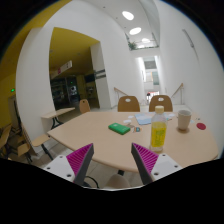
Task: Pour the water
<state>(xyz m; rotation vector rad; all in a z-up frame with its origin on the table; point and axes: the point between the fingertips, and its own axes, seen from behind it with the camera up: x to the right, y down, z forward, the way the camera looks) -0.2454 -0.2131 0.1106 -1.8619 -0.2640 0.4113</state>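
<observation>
Ahead, round wooden table beyond open claw.

The bottle has its lower part hidden behind one finger of the gripper. What the green thing and small red thing are cannot be told.

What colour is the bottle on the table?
Yellow, with a pale cap; the bottle shows in the gripper view, beyond the open gripper.
</observation>
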